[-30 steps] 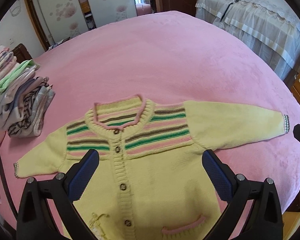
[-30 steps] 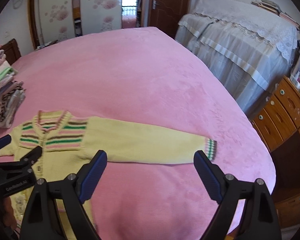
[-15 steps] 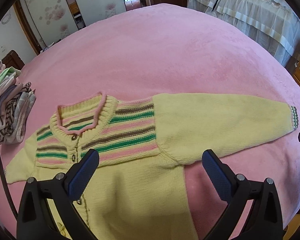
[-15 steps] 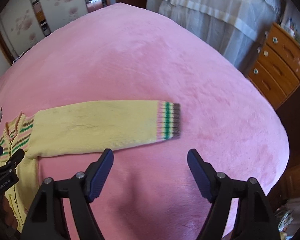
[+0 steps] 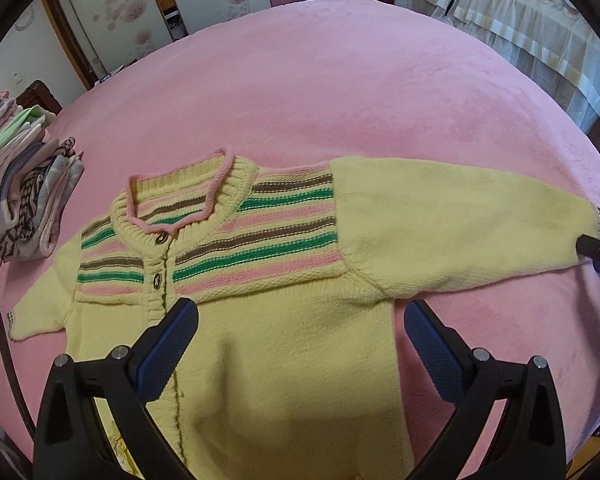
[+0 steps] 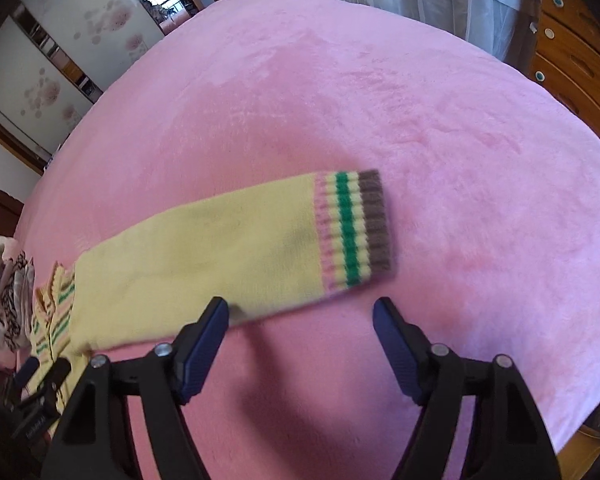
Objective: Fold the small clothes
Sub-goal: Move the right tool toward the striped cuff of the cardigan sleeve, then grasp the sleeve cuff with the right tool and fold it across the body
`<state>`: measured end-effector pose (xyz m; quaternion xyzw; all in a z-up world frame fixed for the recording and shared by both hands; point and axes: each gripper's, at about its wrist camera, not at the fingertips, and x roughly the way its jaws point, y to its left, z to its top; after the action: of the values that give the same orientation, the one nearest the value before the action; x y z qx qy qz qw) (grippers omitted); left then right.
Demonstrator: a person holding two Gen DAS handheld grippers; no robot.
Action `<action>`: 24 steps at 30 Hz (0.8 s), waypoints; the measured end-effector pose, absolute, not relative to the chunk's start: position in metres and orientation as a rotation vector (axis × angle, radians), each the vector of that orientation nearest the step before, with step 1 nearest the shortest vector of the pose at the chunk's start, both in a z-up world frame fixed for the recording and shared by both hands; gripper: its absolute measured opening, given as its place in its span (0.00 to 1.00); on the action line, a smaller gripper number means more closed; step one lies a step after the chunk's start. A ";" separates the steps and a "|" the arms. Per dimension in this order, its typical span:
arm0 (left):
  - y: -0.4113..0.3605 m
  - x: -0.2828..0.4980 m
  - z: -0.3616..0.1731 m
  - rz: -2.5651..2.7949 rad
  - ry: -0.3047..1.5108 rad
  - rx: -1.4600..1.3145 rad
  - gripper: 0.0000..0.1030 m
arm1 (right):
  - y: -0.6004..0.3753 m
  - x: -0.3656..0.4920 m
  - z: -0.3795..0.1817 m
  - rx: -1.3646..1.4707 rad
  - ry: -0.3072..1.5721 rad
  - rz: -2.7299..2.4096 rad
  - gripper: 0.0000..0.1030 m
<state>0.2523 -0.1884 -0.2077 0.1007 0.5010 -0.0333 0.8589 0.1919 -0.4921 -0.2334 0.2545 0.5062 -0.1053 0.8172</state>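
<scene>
Closing on nothing yet, right tool [image 6: 300, 320] sits low beside the striped cuff [image 6: 353, 226] of the yellow knitted child's cardigan [image 5: 260, 320], lying flat and buttoned on the pink plush bed [image 5: 339, 80], likely to fold the sleeve inward. Left tool [image 5: 300, 328] hangs released over the body. Versus a second ago: both lower, cuff much closer.

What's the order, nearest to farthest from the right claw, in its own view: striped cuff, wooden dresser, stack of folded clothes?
From the right claw, whose jaws are closing on nothing:
1. Striped cuff, just ahead.
2. Stack of folded clothes, far left.
3. Wooden dresser, upper right, off the bed.
</scene>
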 end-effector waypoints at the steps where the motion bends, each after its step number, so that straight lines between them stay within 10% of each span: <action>1: -0.186 0.253 -0.208 -0.060 1.054 0.209 0.99 | -0.493 0.197 -0.235 0.543 1.074 -0.224 0.57; 7: -0.175 0.260 -0.206 -0.012 1.060 0.182 0.99 | -0.494 0.202 -0.231 0.584 1.010 -0.203 0.10; 24: -0.098 0.243 -0.170 0.118 1.027 0.131 0.99 | -0.324 0.206 -0.111 0.316 0.868 0.248 0.09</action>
<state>0.2429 -0.0979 -0.1698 0.0625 0.4907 0.0562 0.8672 0.2057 -0.3241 -0.1113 0.1523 0.4175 0.1191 0.8879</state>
